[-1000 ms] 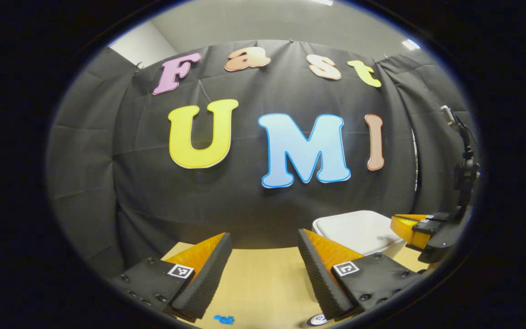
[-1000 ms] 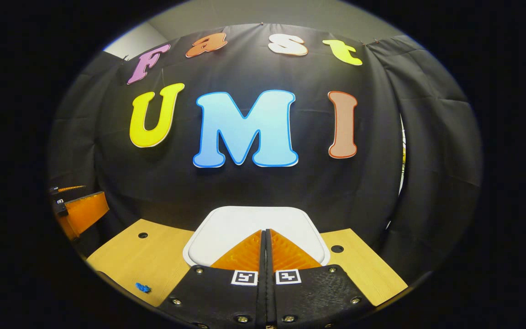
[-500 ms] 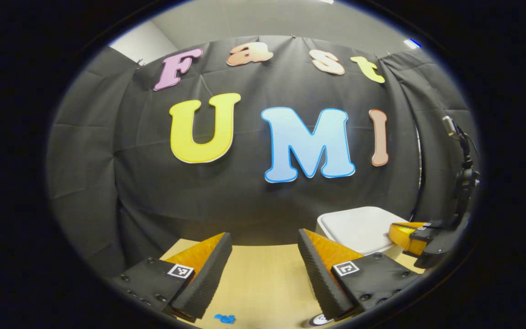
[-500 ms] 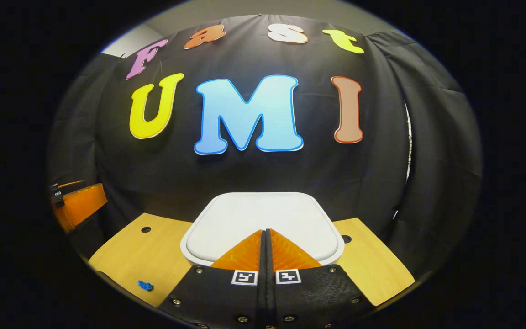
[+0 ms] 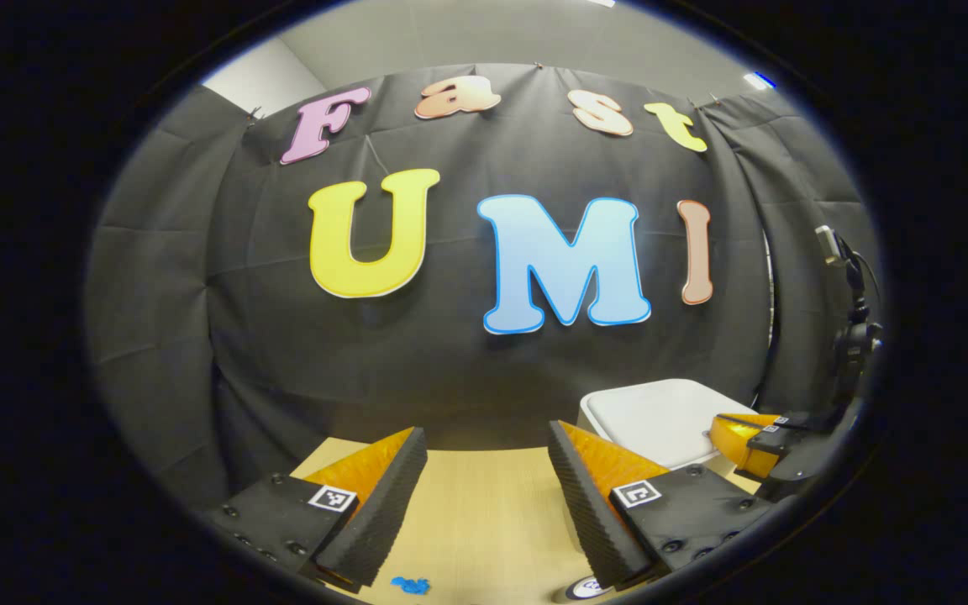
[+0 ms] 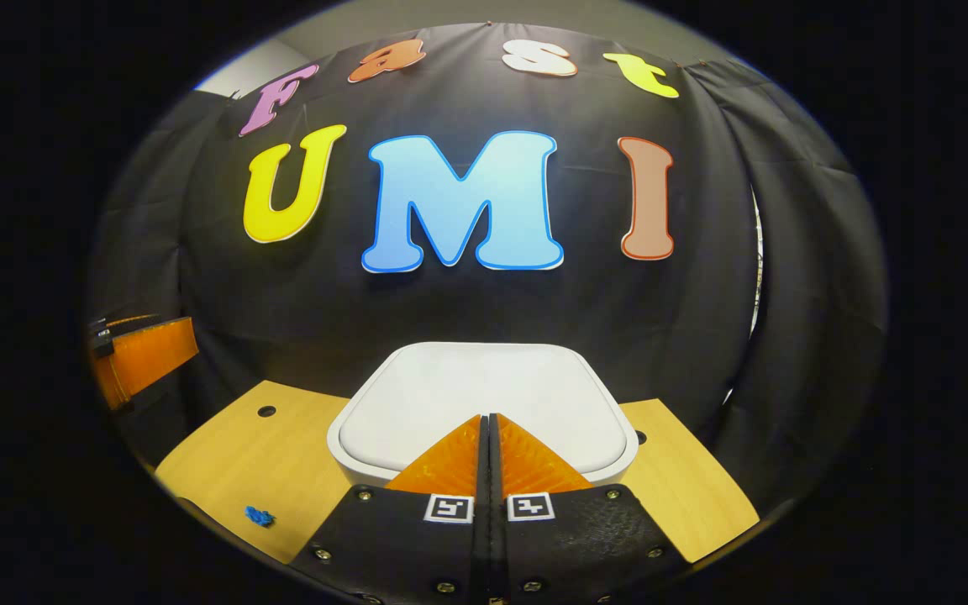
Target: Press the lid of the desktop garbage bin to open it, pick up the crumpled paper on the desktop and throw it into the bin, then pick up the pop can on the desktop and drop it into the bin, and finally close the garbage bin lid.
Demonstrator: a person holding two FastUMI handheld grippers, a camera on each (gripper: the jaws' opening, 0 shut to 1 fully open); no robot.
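**Hand-held gripper poised over the shut bin lid**

The right hand-held gripper (image 6: 488, 418) has its two fingers pressed flat together with nothing between them, tips over the near edge of the bin lid (image 6: 484, 395); whether they touch the lid cannot be told. In the left gripper view this same gripper (image 5: 732, 430) comes in from 3 o'clock, at the right edge of the lid (image 5: 660, 416).

The left hand-held gripper (image 5: 484, 445) is spread wide and holds nothing, hanging above bare desk (image 5: 484, 512); in the right gripper view it shows at 9 o'clock (image 6: 144, 357), well apart from the bin.

The desk (image 6: 265, 470) is pale wood with small dark round holes, one (image 6: 266, 412) just left of the bin. A small blue scrap (image 6: 259, 516) lies at 7 o'clock on the desk, also seen between the left fingers (image 5: 410, 583). Black cloth (image 6: 786, 277) walls the booth on all sides; a grey ceiling (image 5: 492, 34) shows above it.

The white lid is a rounded square, lying flat and closed, its face upward, with no clear long axis.
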